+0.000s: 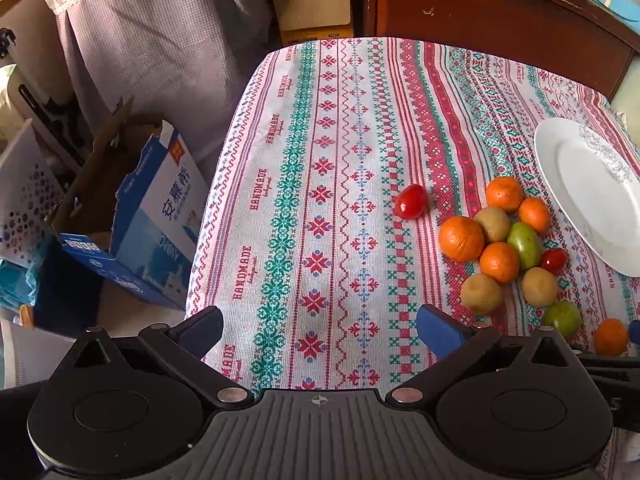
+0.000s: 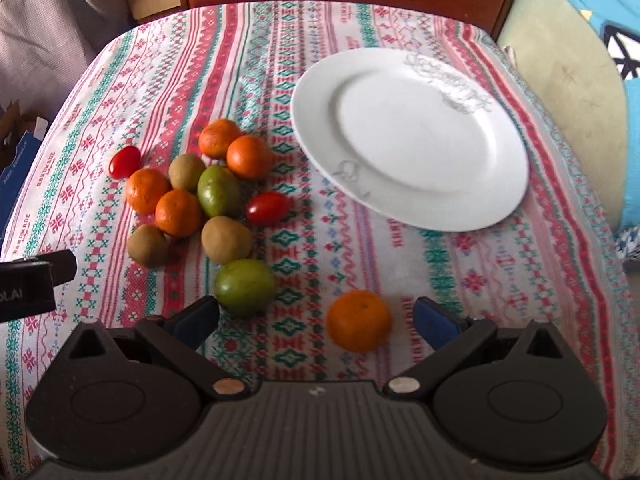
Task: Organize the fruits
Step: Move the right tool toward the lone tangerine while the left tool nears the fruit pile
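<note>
A heap of fruit lies on the patterned tablecloth [image 2: 360, 28]: several oranges, brown kiwis, two green fruits and two red tomatoes. A white plate [image 2: 408, 136] with nothing on it sits to the heap's right. My right gripper [image 2: 316, 320] is open just above the cloth, and one separate orange [image 2: 359, 320] lies between its blue pads, nearer the right one. A green fruit [image 2: 244, 286] rests close to its left pad. My left gripper [image 1: 320, 332] is open over bare cloth, left of the heap [image 1: 500, 236]. A lone tomato [image 1: 411, 201] lies ahead of it.
A torn blue and white carton [image 1: 136, 216] and a dotted white basket [image 1: 24, 192] stand off the table's left edge. A brown wooden cabinet [image 1: 480, 8] and a cardboard box [image 1: 316, 8] are behind the table. A greenish cushion [image 2: 576, 120] lies to the right.
</note>
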`<control>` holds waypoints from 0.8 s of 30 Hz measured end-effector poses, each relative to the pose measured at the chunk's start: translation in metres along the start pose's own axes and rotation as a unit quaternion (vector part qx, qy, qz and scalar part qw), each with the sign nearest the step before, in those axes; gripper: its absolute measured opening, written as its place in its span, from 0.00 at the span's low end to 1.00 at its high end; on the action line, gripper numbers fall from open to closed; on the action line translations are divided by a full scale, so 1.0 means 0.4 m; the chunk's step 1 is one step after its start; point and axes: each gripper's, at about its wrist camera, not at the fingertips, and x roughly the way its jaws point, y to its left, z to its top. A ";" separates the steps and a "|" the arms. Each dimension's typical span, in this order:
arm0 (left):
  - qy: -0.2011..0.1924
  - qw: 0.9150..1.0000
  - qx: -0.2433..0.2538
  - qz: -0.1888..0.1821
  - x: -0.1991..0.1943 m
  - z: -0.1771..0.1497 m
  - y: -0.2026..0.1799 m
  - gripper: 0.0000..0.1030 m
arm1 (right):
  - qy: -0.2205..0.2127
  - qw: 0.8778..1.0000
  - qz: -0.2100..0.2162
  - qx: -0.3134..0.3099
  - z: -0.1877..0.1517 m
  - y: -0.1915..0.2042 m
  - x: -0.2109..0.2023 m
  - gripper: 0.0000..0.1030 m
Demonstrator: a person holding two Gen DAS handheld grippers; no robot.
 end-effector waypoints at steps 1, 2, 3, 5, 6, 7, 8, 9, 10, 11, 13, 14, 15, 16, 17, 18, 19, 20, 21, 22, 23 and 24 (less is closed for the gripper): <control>0.000 1.000 0.001 0.000 -0.001 0.001 -0.001 1.00 | 0.001 1.000 -0.007 -0.003 0.003 0.000 -0.008 0.99; 0.001 1.000 0.002 0.000 -0.001 0.001 -0.003 1.00 | 0.003 1.000 -0.012 -0.004 0.006 -0.001 -0.015 0.99; 0.003 1.000 0.004 0.001 0.000 0.001 -0.004 1.00 | 0.004 1.000 -0.014 0.002 0.007 -0.005 -0.020 0.99; 0.006 1.000 0.005 0.003 0.002 -0.001 -0.006 1.00 | 0.010 1.000 -0.008 0.020 0.010 -0.016 -0.019 0.99; 0.007 1.000 0.005 0.004 0.003 -0.001 -0.006 1.00 | 0.014 0.999 -0.004 0.029 0.012 -0.021 -0.016 0.99; 0.007 1.000 0.005 0.005 0.004 -0.001 -0.005 1.00 | 0.021 0.999 0.000 0.035 0.014 -0.023 -0.013 0.99; 0.007 1.000 0.005 0.006 0.004 -0.001 -0.004 1.00 | 0.026 0.999 0.003 0.037 0.016 -0.024 -0.009 0.99; 0.008 1.000 0.006 0.007 0.005 -0.001 -0.004 1.00 | 0.028 0.999 0.003 0.036 0.017 -0.023 -0.006 0.99; 0.008 1.000 0.006 0.009 0.006 -0.001 -0.005 1.00 | 0.028 0.999 0.001 0.036 0.018 -0.022 -0.004 0.99; 0.008 1.000 0.007 0.010 0.007 -0.001 -0.005 1.00 | 0.026 0.999 -0.001 0.037 0.019 -0.020 -0.005 0.99; 0.007 1.000 0.009 0.012 0.007 -0.001 -0.008 1.00 | 0.023 0.999 -0.001 0.037 0.023 -0.015 -0.006 0.99; 0.007 1.000 0.010 0.013 0.006 -0.001 -0.011 1.00 | 0.021 0.999 0.000 0.034 0.027 -0.011 -0.006 0.99; 0.007 1.000 0.011 0.012 0.006 -0.001 -0.013 1.00 | 0.019 0.999 -0.001 0.031 0.029 -0.006 -0.007 0.99; 0.007 1.000 0.013 0.012 0.007 -0.002 -0.014 1.00 | 0.016 0.999 -0.003 0.028 0.030 -0.003 -0.009 0.99; 0.007 1.000 0.014 0.013 0.007 -0.003 -0.016 1.00 | 0.013 1.000 -0.005 0.025 0.030 0.001 -0.011 0.99; 0.006 1.000 0.016 0.014 0.007 -0.003 -0.017 1.00 | 0.011 1.000 -0.005 0.021 0.030 0.003 -0.013 0.99; 0.007 1.000 0.016 0.015 0.007 -0.003 -0.017 1.00 | 0.010 1.000 -0.005 0.018 0.030 0.006 -0.014 0.99; 0.007 1.000 0.016 0.016 0.008 -0.003 -0.017 1.00 | 0.009 1.000 -0.006 0.016 0.031 0.007 -0.015 0.99; 0.007 1.000 0.016 0.015 0.008 -0.003 -0.017 1.00 | 0.008 1.000 -0.008 0.015 0.031 0.008 -0.016 0.99; 0.007 1.000 0.017 0.015 0.008 -0.003 -0.018 1.00 | 0.008 1.000 -0.009 0.013 0.031 0.008 -0.016 0.99; 0.007 1.000 0.017 0.016 0.008 -0.004 -0.020 1.00 | 0.007 1.000 -0.010 0.012 0.031 0.010 -0.016 0.99; 0.007 1.000 0.018 0.016 0.008 -0.005 -0.022 1.00 | 0.007 1.000 -0.011 0.012 0.031 0.010 -0.016 0.99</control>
